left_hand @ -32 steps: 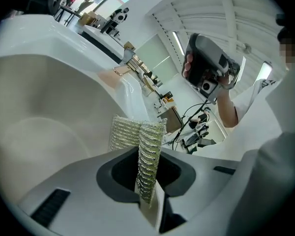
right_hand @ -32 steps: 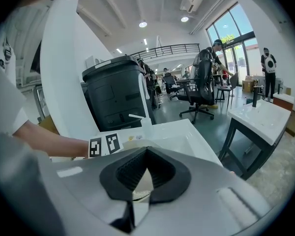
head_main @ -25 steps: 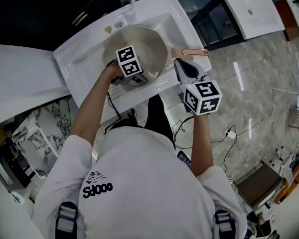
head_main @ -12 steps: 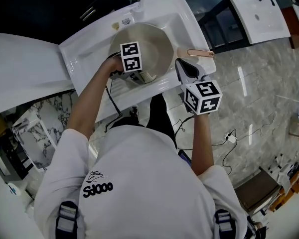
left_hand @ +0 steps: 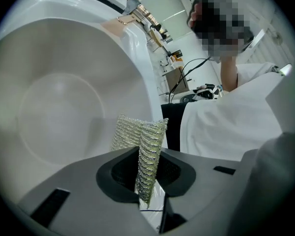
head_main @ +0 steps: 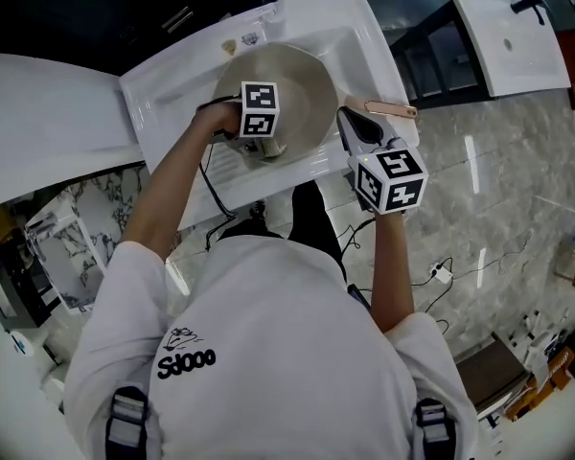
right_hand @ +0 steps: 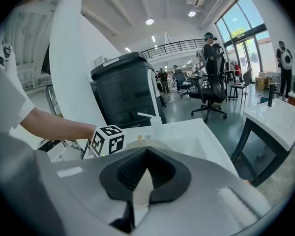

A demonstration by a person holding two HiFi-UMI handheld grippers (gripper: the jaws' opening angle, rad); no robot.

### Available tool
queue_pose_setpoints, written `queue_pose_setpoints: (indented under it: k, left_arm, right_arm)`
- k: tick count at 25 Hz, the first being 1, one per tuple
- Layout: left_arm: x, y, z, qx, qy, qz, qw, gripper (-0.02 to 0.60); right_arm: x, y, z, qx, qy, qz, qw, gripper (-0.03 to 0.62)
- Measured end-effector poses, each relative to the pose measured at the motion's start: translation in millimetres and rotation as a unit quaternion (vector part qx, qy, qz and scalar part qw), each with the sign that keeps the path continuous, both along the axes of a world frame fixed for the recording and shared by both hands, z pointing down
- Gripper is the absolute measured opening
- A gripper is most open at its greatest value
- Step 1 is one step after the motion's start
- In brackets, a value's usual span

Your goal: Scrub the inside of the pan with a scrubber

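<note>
The left claw (left_hand: 148, 154) is clamped on a silvery mesh scrubber (left_hand: 146, 144), which stands upright between its pads and pokes out past the tips. The scrubber sits inside the pan (left_hand: 64, 107), low against its near wall and close to the pale, bare bottom; whether it touches the metal cannot be told.

The right claw (right_hand: 145, 156) is at the pan's right side. Its pads are pressed together on a cream strip, the pan handle (head_main: 391, 110) close to the rim, and the handle's copper end sticks out beyond the pan.

The pan lies in the sink (head_main: 172, 89) of a white bench (head_main: 359, 22), with a pump bottle (right_hand: 155, 119) just behind it. Right of the pan a second white basin (head_main: 517, 36) stands apart on a grey marbled floor (head_main: 498, 190). Beyond the pan are a black cabinet (right_hand: 125, 90) and an office chair (right_hand: 212, 90) in a bright hall.
</note>
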State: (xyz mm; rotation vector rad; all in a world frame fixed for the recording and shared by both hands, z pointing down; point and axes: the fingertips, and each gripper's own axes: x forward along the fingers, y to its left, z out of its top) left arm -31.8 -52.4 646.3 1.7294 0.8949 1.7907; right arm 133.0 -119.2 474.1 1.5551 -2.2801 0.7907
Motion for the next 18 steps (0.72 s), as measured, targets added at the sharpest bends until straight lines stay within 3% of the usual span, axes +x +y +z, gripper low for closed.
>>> queue_pose_setpoints:
  k: [4, 8, 12, 18]
  left_arm:
    - [-15.4, -10.0, 1.2, 0.032, -0.035, 0.029, 0.9984, 0.063]
    - [-24.0, -17.4, 2.0, 0.044, -0.058, 0.020, 0.9972, 0.063]
    - [-38.2, -27.3, 5.9, 0.083, -0.089, 0.043, 0.9916, 0.063]
    - [-44.3, -32.6, 11.5, 0.113, -0.106, 0.049, 0.9867, 0.063]
  right_arm:
    - [2.5, -13.3, 1.4, 0.000, -0.005, -0.015, 1.000, 0.011]
    - [1.2, -27.6, -1.1, 0.005, -0.010, -0.035, 0.999, 0.011]
    - [1.1, -41.3, -4.5, 0.012, -0.013, -0.051, 0.999, 0.011]
    - [-0.4, -54.1, -5.4, 0.019, -0.017, -0.070, 0.997, 0.011]
